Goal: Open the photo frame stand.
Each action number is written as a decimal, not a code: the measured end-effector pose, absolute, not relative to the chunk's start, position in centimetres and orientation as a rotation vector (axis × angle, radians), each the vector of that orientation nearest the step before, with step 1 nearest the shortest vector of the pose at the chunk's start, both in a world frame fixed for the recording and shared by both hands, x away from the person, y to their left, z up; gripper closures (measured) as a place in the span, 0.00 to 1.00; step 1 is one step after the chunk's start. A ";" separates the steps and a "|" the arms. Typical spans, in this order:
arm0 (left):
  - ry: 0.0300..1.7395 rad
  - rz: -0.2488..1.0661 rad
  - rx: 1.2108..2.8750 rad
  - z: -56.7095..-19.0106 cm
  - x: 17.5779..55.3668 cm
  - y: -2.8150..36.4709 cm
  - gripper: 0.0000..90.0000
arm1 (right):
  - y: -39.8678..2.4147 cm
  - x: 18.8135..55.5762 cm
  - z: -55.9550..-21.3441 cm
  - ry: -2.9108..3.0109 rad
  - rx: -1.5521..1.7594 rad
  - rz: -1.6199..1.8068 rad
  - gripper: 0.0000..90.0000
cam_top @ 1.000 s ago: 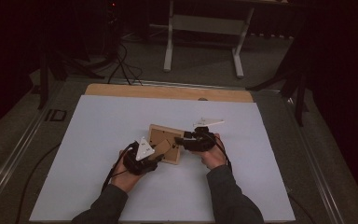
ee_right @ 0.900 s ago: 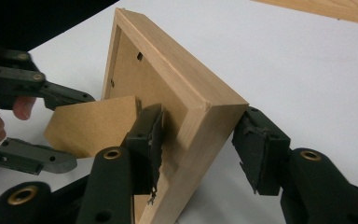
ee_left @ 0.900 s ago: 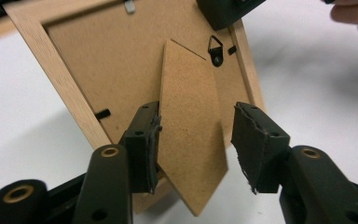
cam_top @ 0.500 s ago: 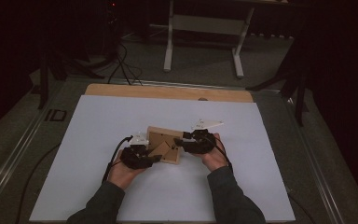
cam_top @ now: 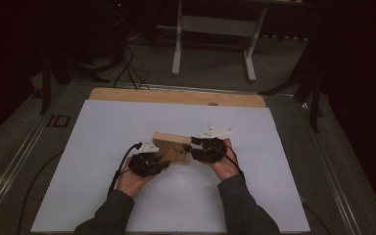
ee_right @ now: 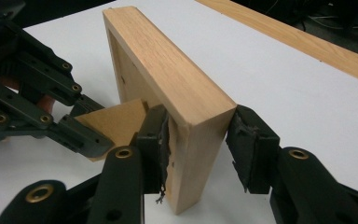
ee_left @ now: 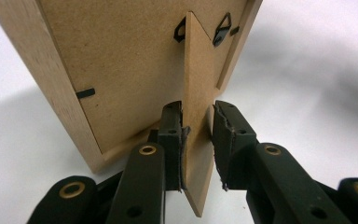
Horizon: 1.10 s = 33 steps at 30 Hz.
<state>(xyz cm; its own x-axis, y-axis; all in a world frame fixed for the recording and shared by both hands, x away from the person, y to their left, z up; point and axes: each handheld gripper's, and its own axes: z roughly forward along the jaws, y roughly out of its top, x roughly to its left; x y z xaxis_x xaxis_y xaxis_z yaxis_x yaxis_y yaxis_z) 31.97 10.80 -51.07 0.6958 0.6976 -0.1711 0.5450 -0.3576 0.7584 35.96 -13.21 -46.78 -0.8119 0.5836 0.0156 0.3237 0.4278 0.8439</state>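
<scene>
Wooden frame: upright on white mat, centre. My left gripper, at frame's 8 o'clock: jaws just closing, straddling easel stand, one pad touching. My right gripper, at 3 o'clock: jaws just closing astride frame's end, left pad touching.

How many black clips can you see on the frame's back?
3: one on the left rail, one beside the stand's top, one on the right rail. Others may be hidden.
</scene>
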 end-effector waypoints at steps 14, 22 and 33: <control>0.943 0.138 2.001 -51.5 32.0 11.4 0.78 | -13.2 34.8 -46.9 2.406 0.752 1.319 0.64; 0.953 0.085 1.964 -51.8 31.7 12.2 0.75 | -13.4 34.1 -47.1 2.422 0.760 1.358 0.61; 0.961 0.038 1.943 -52.4 30.6 12.9 0.71 | -13.5 32.7 -47.6 2.433 0.737 1.379 0.58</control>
<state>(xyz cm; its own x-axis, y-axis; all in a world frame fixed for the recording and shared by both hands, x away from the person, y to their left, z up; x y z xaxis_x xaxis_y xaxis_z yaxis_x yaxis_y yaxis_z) 30.64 12.92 -52.38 0.6927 0.6349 -0.3422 0.6062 -0.2554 0.7532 32.70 -13.55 -47.60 -0.8410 0.5401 0.0316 0.3044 0.4241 0.8529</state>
